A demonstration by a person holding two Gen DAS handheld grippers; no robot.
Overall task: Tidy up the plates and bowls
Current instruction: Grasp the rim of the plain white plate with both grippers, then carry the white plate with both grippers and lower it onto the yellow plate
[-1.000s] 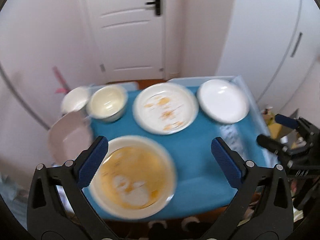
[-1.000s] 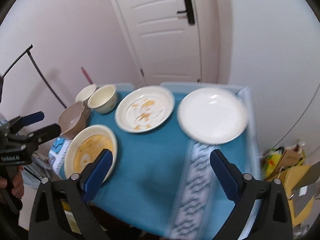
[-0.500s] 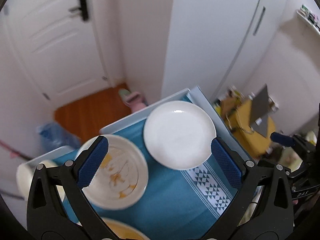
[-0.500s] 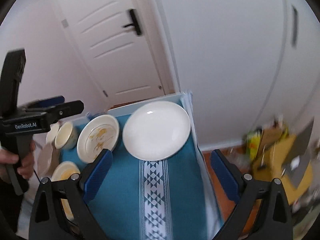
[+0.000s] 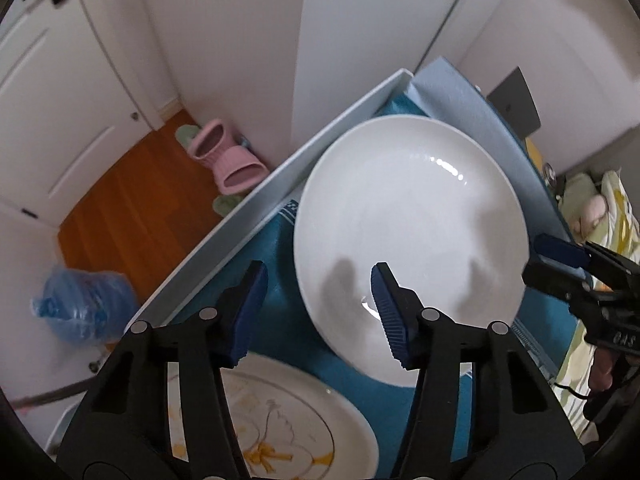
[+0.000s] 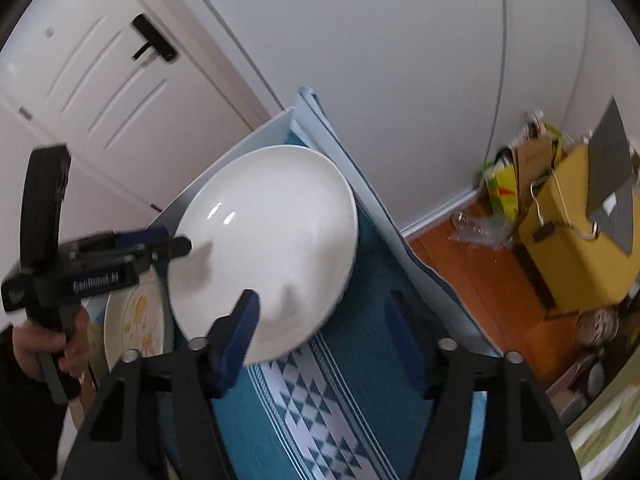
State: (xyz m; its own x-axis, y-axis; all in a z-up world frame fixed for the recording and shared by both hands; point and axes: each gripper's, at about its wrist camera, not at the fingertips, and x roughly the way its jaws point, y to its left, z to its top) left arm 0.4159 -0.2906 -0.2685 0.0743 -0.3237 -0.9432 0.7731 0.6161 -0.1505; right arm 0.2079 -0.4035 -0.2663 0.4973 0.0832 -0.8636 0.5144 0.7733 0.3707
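Note:
A clean white plate (image 5: pixel 412 232) lies at the far right corner of the blue-clothed table (image 5: pixel 280 320); it also shows in the right wrist view (image 6: pixel 268 248). My left gripper (image 5: pixel 318 304) is open, half closed, its jaws straddling the plate's left rim. My right gripper (image 6: pixel 320 320) is open, its jaws on either side of the plate's near right rim. A dirty plate with orange stains (image 5: pixel 280 428) lies just left of the white one, also in the right wrist view (image 6: pixel 136 320). Each gripper shows in the other's view (image 6: pixel 168 240) (image 5: pixel 560 264).
The table's raised white edge (image 5: pixel 260 192) runs behind the plates. Pink slippers (image 5: pixel 228 160) and a blue bag (image 5: pixel 80 304) lie on the wood floor. Yellow bags (image 6: pixel 568 220) stand on the floor right of the table. A white door (image 6: pixel 100 80) is behind.
Both grippers have moved in close to the white plate, now straddling its rim from either side. Both sets of jaws have narrowed. The bowls have left the views.

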